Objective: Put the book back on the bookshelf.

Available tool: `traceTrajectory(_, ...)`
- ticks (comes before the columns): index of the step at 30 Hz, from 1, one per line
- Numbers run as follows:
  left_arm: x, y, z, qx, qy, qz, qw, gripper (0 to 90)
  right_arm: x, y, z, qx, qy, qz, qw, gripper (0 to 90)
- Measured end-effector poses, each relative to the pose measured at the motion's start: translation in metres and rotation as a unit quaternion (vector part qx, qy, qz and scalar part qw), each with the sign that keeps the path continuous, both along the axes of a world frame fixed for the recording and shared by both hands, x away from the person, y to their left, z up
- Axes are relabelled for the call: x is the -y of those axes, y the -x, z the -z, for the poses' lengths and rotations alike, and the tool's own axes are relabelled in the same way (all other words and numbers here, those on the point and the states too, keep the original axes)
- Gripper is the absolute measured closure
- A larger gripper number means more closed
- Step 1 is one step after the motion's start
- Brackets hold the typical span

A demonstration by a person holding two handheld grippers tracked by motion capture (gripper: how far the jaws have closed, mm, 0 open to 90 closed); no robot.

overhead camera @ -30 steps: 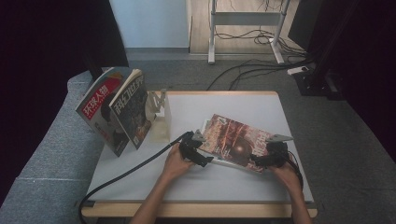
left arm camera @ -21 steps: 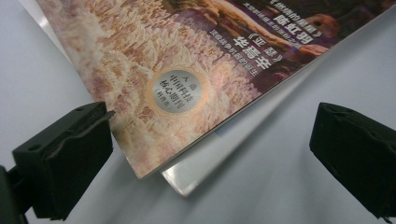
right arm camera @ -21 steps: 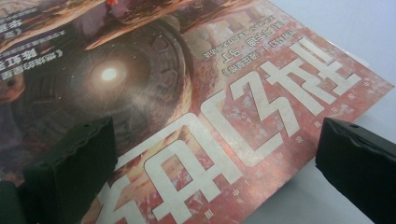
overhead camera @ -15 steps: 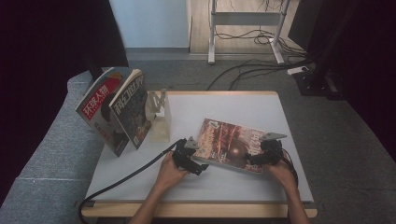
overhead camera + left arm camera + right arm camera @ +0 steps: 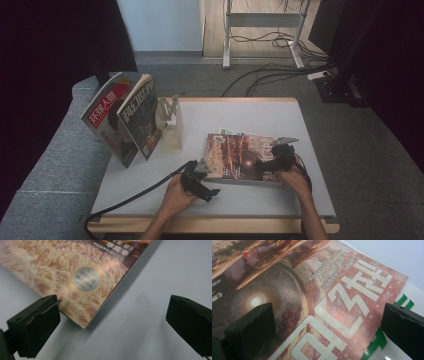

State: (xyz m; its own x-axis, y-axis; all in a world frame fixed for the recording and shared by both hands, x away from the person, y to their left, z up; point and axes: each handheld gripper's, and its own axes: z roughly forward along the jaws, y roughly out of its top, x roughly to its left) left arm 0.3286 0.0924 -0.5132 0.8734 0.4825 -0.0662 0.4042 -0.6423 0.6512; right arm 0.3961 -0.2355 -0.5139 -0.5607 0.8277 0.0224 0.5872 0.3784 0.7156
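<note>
A red-brown magazine (image 5: 235,156) lies flat on the white table (image 5: 260,112), right of centre. My left gripper (image 5: 202,175) stands open just off the magazine's near left corner. In the left gripper view that corner (image 5: 85,285) lies on the table between and ahead of the jaws of my left gripper (image 5: 112,322), untouched. My right gripper (image 5: 272,162) is open low over the magazine's right part. In the right gripper view the cover with large pale characters (image 5: 324,302) spreads under the wide jaws of my right gripper (image 5: 327,332).
A second publication with a green and white edge (image 5: 404,302) peeks from under the magazine (image 5: 232,132). Two magazines (image 5: 102,117) (image 5: 142,115) stand tilted against a pale rack (image 5: 172,125) at the table's left. A grey sofa (image 5: 45,170) borders the left edge.
The magazine, earlier held up and tilted between both grippers, has come down flat on the table. Both grippers have let go, and the left one has drawn back toward the front edge.
</note>
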Motion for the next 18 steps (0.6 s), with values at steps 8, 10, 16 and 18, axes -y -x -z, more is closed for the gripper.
traceTrajectory(8,-0.005,0.005,0.0,-0.016,0.01,0.014,0.9997,0.0,-0.007,-0.008,0.0,-0.001,0.001,-0.006,1.0,0.0)
traceTrajectory(10,-0.007,0.003,-0.003,-0.009,0.003,0.011,0.9999,0.0,-0.006,-0.007,0.0,0.002,-0.002,-0.005,1.0,0.0)
traceTrajectory(16,-0.015,-0.014,-0.012,0.013,-0.001,-0.007,0.9999,0.0,-0.004,0.0,-0.002,0.009,-0.013,-0.011,0.9998,0.0)
traceTrajectory(18,-0.018,-0.022,-0.015,0.012,0.012,-0.013,0.9998,0.0,-0.003,0.004,-0.005,0.012,-0.012,-0.011,0.9998,0.0)
